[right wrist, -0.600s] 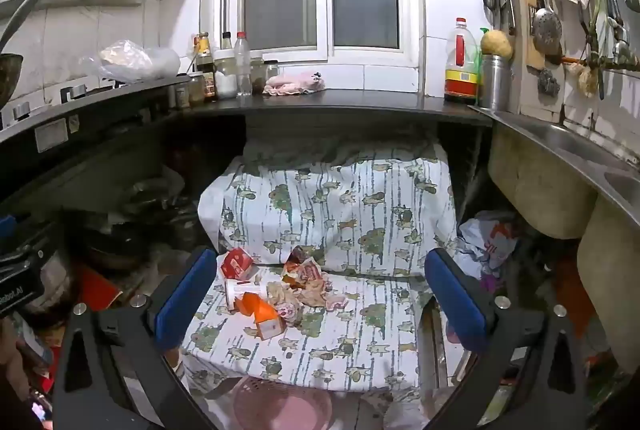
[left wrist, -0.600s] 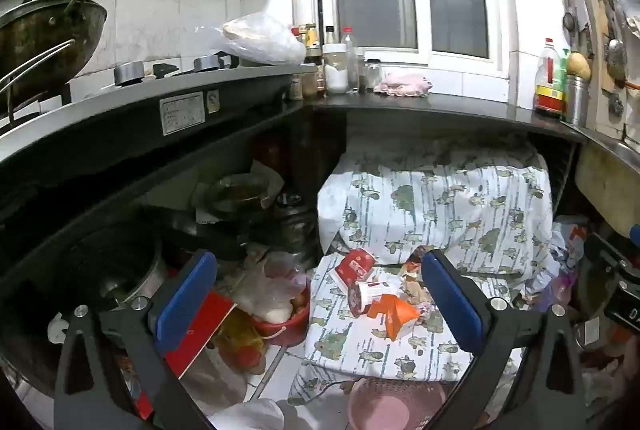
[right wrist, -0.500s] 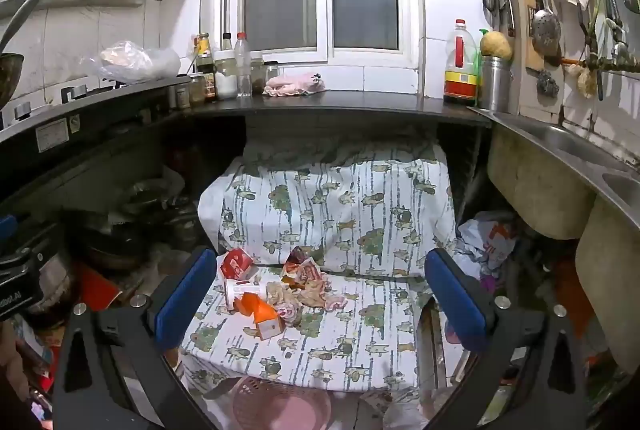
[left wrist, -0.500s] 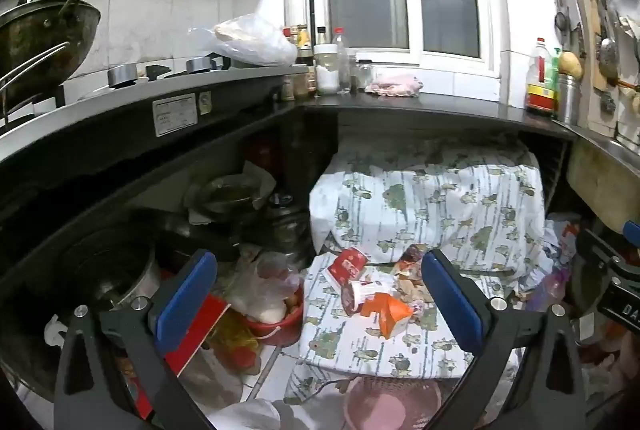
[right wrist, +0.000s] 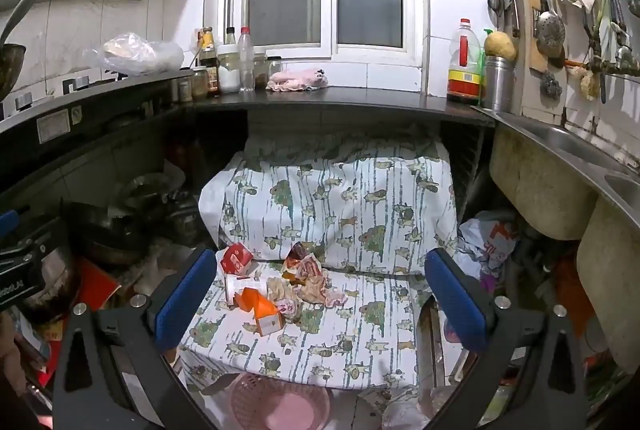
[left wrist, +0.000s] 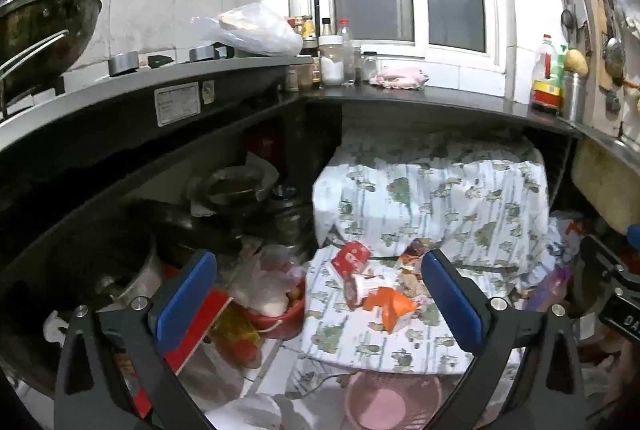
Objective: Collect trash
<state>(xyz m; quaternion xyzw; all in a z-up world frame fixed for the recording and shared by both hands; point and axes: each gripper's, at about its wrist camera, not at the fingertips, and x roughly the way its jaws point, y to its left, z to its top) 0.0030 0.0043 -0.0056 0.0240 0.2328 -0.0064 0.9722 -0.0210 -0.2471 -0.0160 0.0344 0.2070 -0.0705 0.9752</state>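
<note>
Your left gripper (left wrist: 319, 284) is drifting slightly; both jaws are standing wide, empty. Trash pile (right wrist: 276, 286) is lying on the patterned cloth (right wrist: 360, 214). Wrappers look light, crumpled; pinch the stiffer orange carton (right wrist: 260, 306) first.

A low surface draped in a patterned cloth (right wrist: 328, 346) sits under the dark counter. On it, a heap of trash lies toward nine o'clock: a red carton (right wrist: 236, 258) at the heap's eleven o'clock, an orange carton (right wrist: 260, 306) at its seven o'clock, crumpled wrappers (right wrist: 312, 280) at its three o'clock. A pink basket (right wrist: 280, 404) stands on the floor at the cloth's six o'clock.
</note>
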